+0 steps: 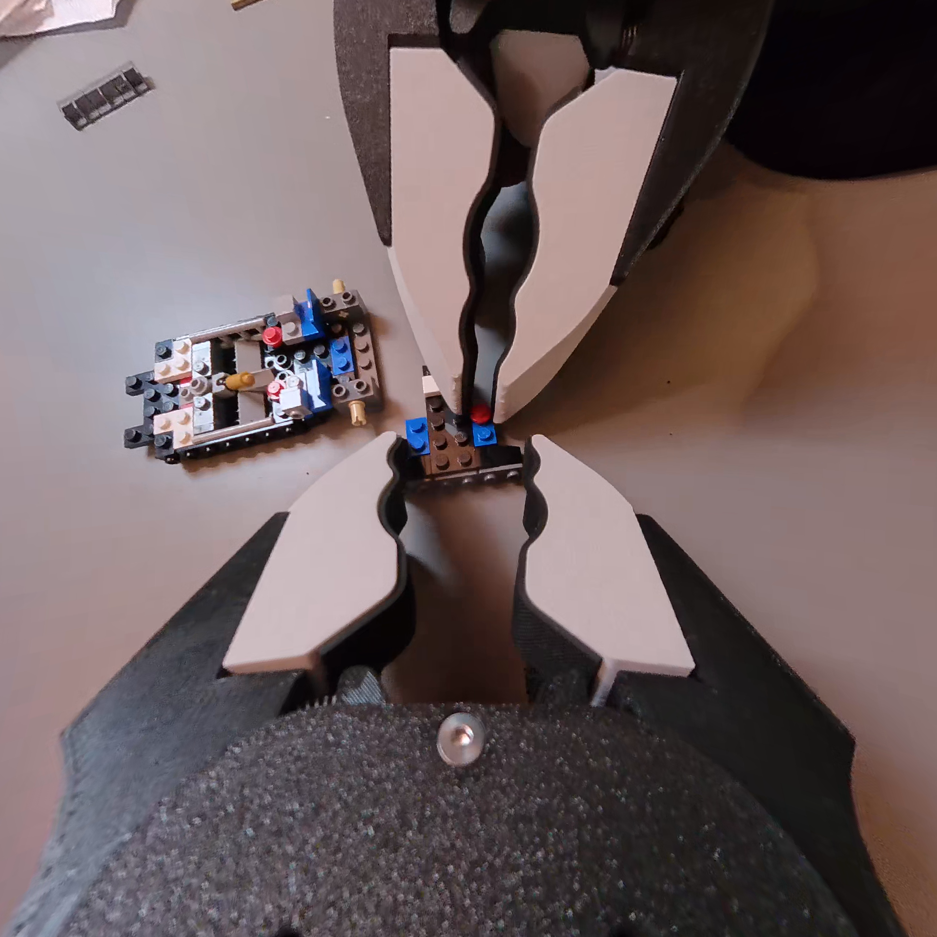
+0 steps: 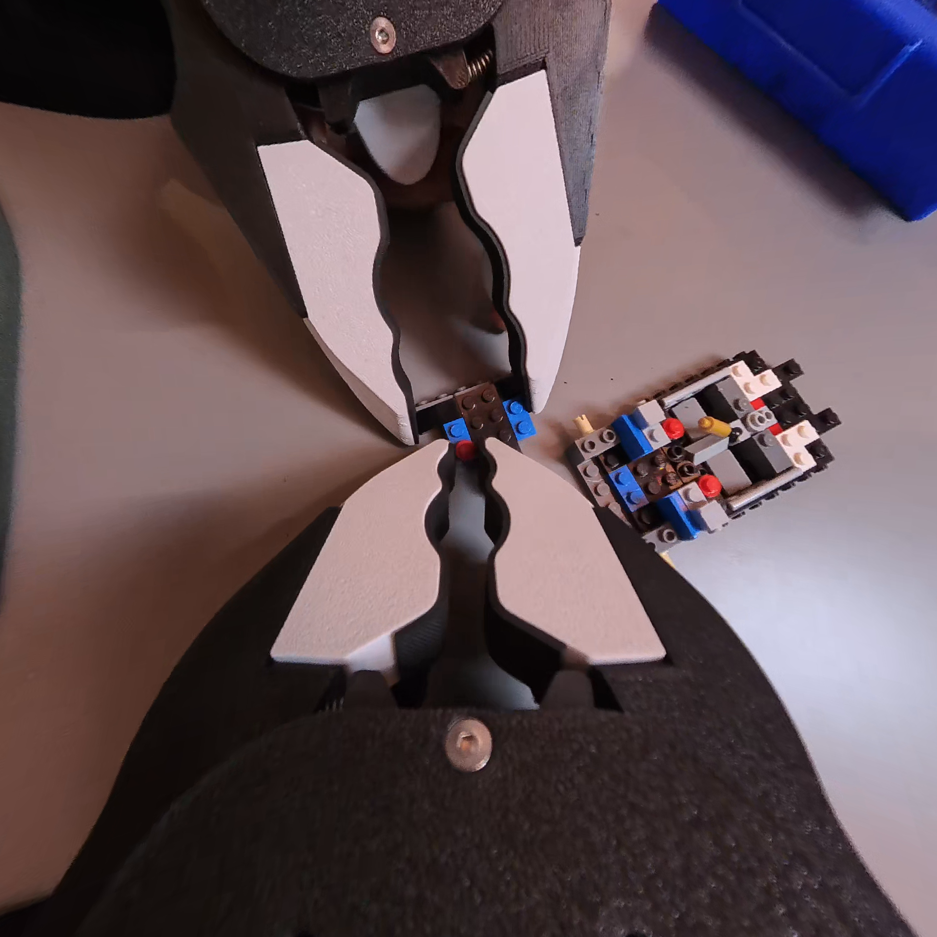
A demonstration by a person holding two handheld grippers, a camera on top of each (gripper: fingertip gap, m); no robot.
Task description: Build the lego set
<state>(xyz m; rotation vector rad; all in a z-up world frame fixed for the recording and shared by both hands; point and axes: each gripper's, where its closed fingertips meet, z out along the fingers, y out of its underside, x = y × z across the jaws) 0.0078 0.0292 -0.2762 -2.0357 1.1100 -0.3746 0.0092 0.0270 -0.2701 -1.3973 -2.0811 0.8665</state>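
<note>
The left tongs [image 1: 461,456] grip a small brick assembly [image 1: 454,446], its black base partly hidden. The right tongs [image 2: 469,446] pinch its red stud [image 2: 465,449]; a larger brick model [image 1: 253,377] lies beside on the bench [image 1: 152,532].

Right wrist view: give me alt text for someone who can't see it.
The right gripper pinches a small red stud on a little brick assembly, which the left gripper, reaching in from the top, clamps by its sides. A larger brick model lies to the right on the table, a blue bin beyond.
</note>
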